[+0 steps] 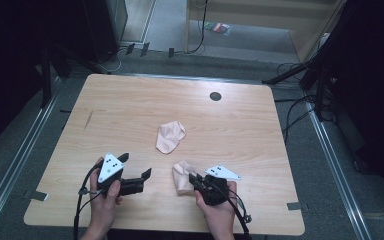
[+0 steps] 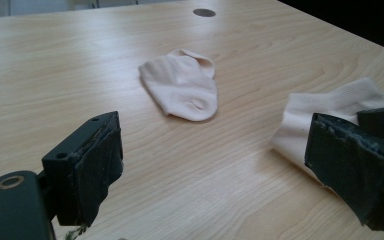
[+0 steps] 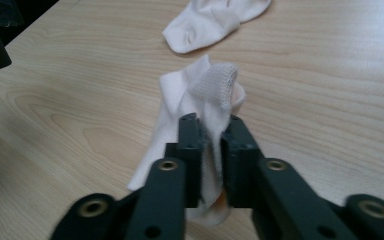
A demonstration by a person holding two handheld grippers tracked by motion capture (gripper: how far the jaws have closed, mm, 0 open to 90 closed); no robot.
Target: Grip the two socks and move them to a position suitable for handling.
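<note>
Left gripper (image 1: pixel 139 167): jaws spread wide with nothing between them, hovering low over the wooden table (image 1: pixel 130 105) at its near left; in the left gripper view its pads (image 2: pixel 96 165) frame bare wood.
Far sock (image 1: pixel 170 136): lies flat and alone near the table's middle, ahead of both grippers and well apart from them; untouched as it lies.
Near sock (image 1: pixel 182 176): rests on the table at the near edge, right of the left gripper, its cuff end bunched up into the right gripper.
Right gripper (image 1: pixel 196 179): jaws nearly together with a fold of the near sock's fabric (image 3: pixel 212 150) pinched between the pads.
Progress: judged early; one sock is gripped but not yet lifted clear, and the two socks are not yet brought together.
Left to do: likely pairing or folding the socks, with the left gripper free to help.
</note>
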